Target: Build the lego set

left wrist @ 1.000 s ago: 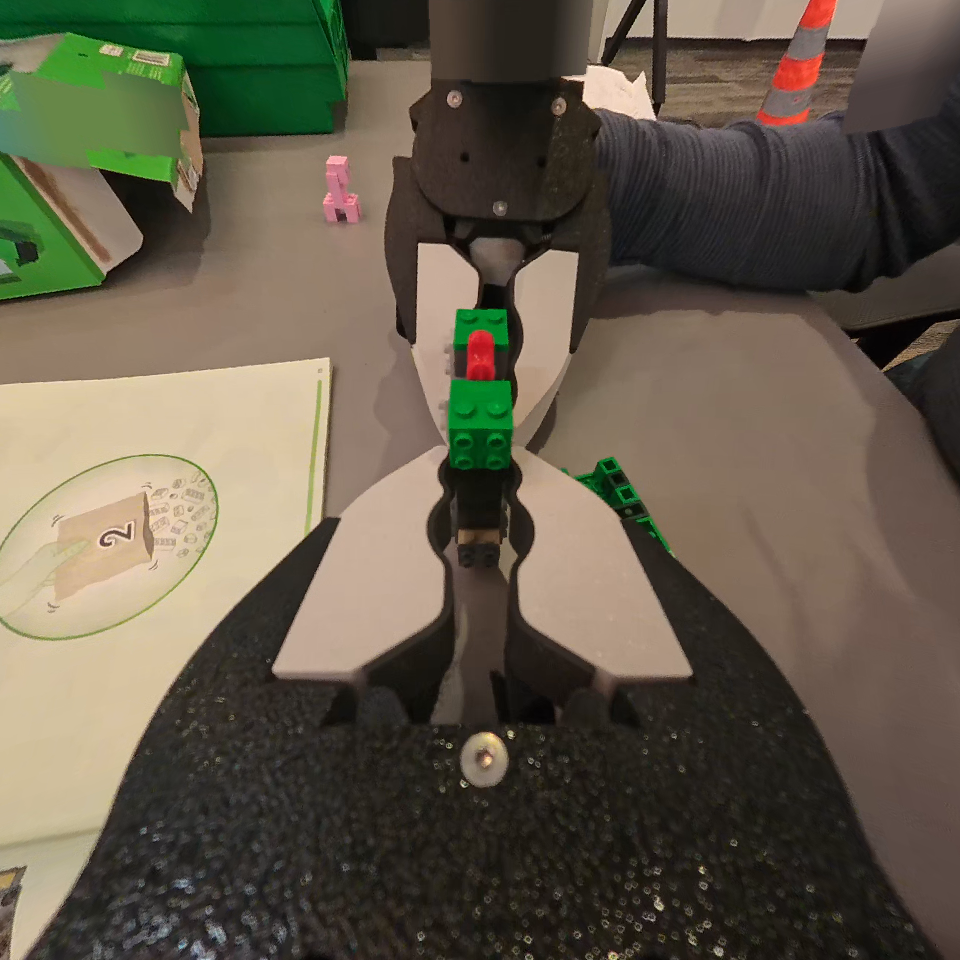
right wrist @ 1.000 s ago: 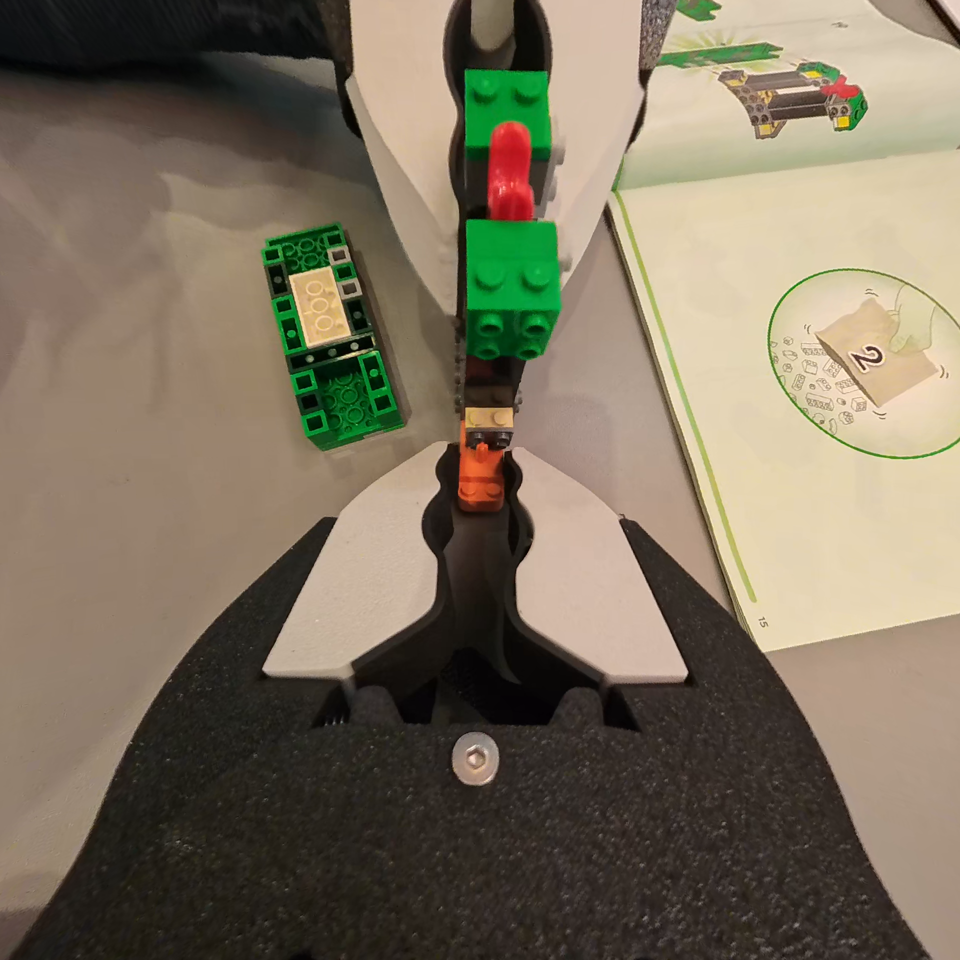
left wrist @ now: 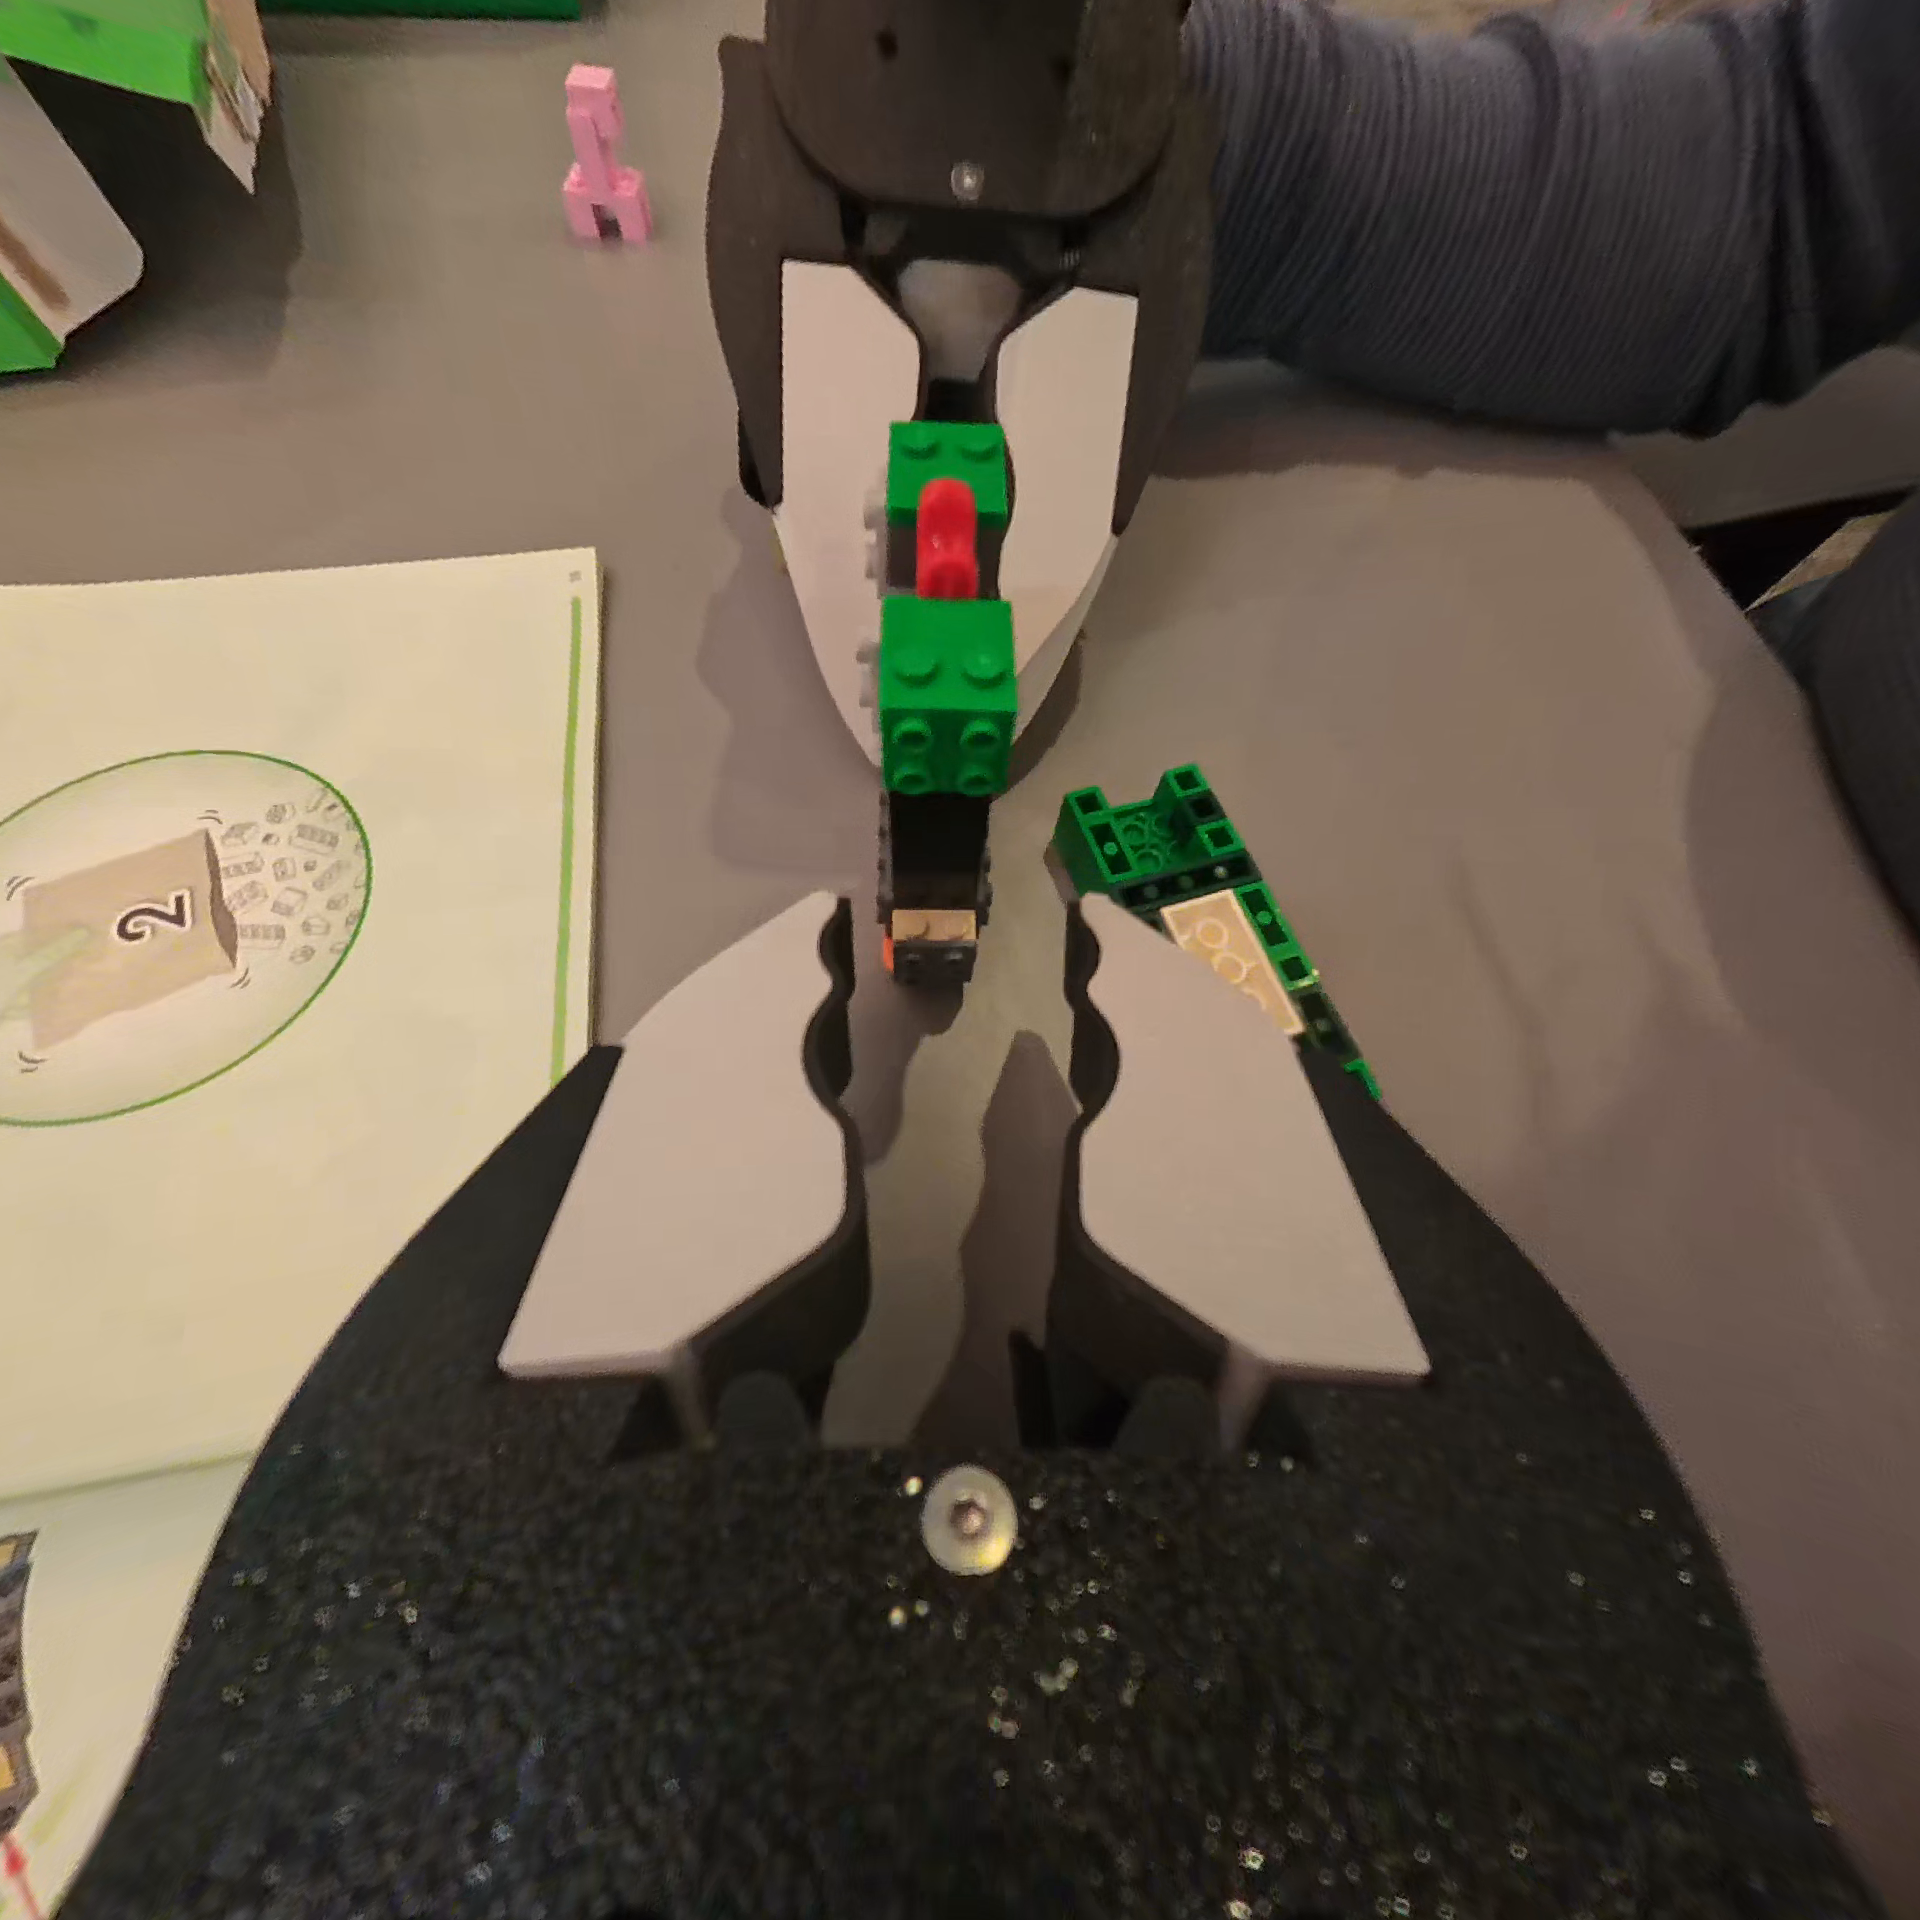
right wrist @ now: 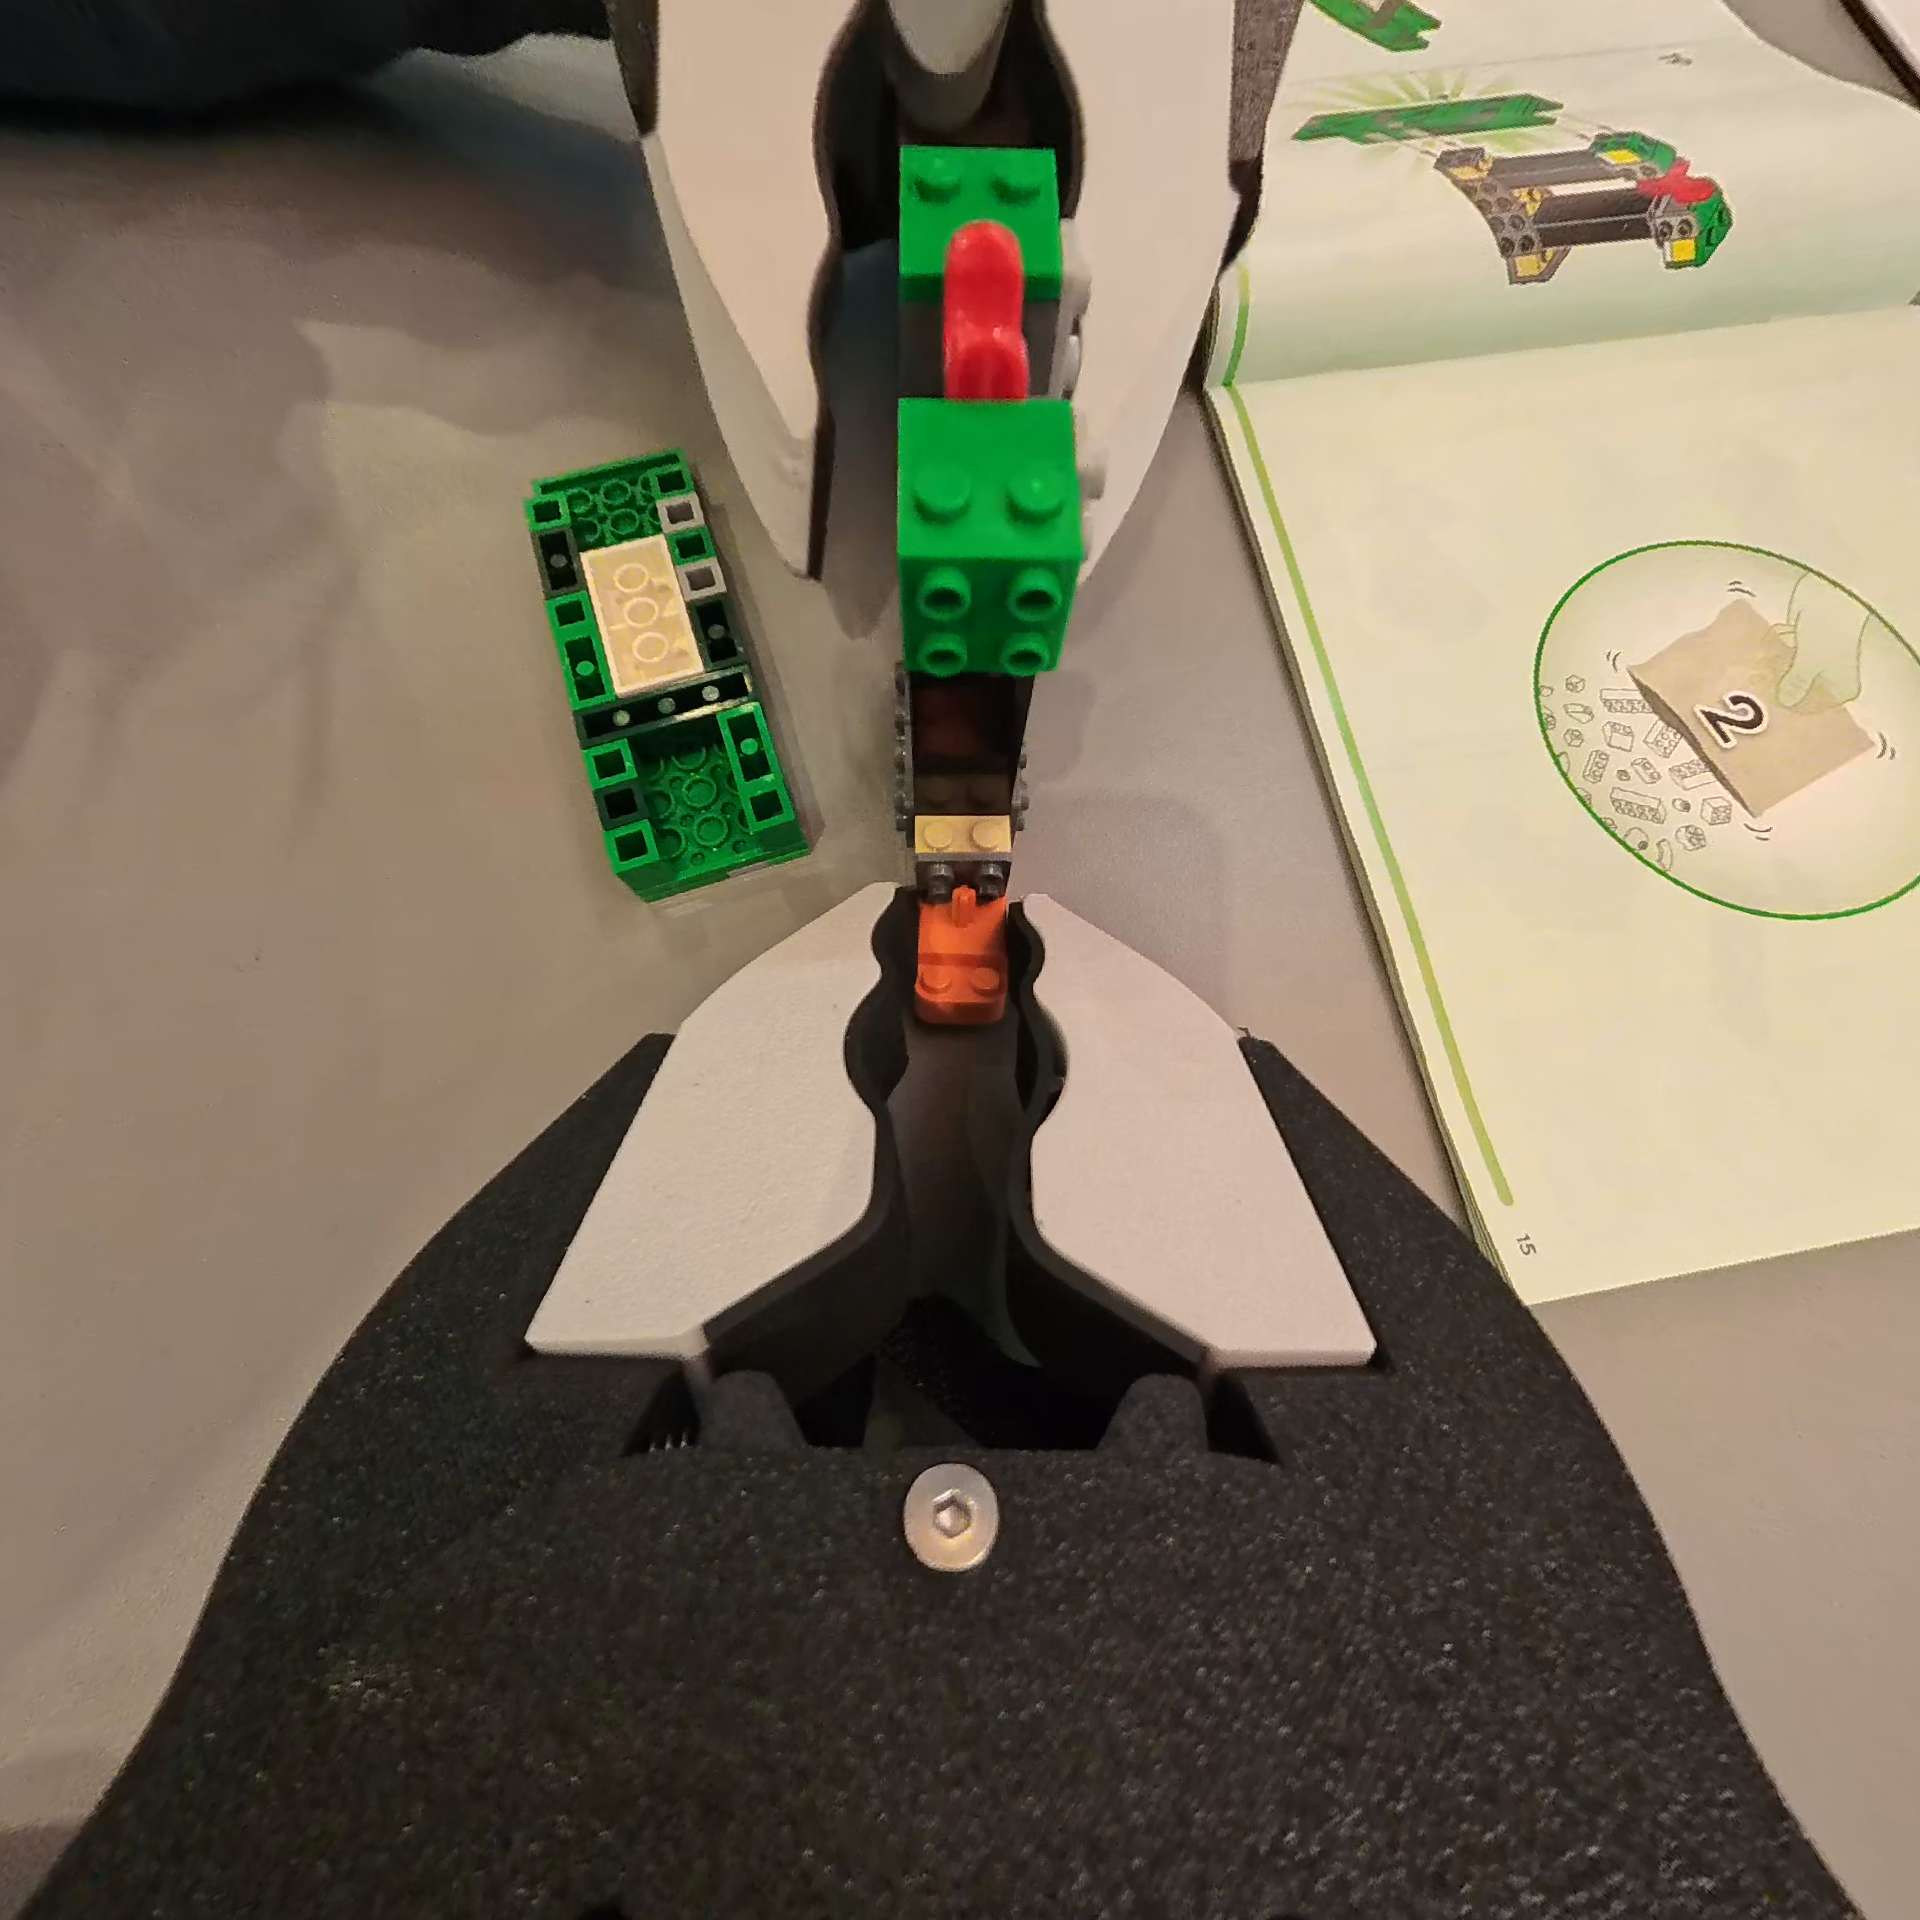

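Observation:
The lego build (left wrist: 945, 675) has two green bricks with a red piece between them, and a black end with a tan plate. My left gripper (left wrist: 956, 914) is open; its jaws stand apart on either side of the black end without touching it. My right gripper (right wrist: 961, 904) is shut on an orange piece (right wrist: 958, 966) at the end of the build (right wrist: 987, 540) nearest it, holding it above the table. The right gripper's fingers (left wrist: 831, 416) show behind the green bricks. The open left gripper (right wrist: 966, 592) shows at the far end.
A flat green build with a tan plate (right wrist: 665, 675) lies on the grey table, also in the left wrist view (left wrist: 1195, 894). The open manual (right wrist: 1558, 727) (left wrist: 312, 935) lies on the other side. A pink figure (left wrist: 603, 166), green box (left wrist: 114, 52) and sleeve (left wrist: 1507, 229) are beyond. The tips of one gripper are about 5 centimetres away from the tips of the other.
My left gripper was shut on the black end of the build and has opened and let it go. My right gripper stays shut on the orange piece.

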The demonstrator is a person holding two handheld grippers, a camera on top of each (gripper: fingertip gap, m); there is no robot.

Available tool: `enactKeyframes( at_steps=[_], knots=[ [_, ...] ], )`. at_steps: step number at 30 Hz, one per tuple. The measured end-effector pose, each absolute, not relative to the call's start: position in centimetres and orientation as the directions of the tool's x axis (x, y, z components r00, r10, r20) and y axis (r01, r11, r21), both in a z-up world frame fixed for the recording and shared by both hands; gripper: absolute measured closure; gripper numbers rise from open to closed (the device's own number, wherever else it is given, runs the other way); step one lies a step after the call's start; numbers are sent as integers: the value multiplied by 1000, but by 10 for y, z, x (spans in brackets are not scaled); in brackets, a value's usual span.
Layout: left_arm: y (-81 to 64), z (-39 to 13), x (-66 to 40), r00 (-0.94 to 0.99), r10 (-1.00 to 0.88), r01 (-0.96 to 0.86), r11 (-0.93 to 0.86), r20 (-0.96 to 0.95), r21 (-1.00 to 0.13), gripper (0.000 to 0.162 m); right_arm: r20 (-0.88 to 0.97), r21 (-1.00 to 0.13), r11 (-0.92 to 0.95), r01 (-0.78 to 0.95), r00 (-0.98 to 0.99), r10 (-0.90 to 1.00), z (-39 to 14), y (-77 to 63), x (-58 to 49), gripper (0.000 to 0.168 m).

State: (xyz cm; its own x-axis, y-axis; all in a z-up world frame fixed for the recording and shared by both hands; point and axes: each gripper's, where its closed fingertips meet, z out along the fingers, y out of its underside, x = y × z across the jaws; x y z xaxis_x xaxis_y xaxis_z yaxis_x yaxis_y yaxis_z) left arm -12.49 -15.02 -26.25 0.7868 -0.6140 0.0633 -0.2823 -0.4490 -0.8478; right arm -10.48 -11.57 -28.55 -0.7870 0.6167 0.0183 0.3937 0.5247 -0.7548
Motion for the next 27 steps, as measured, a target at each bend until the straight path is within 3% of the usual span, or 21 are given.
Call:
enactKeyframes(
  at_steps=[21, 27],
  knots=[
    [-143, -281, -131, 811, -584, -377, -493, -23, -784, 135, 18, -755, 525, 393, -787, 616, -286, -116, -105, 153],
    [-146, -281, -132, 817, -576, -363, -510, -4, -780, 126, 18, -756, 523, 394, -786, 618, -286, -115, -106, 152]
  ],
)
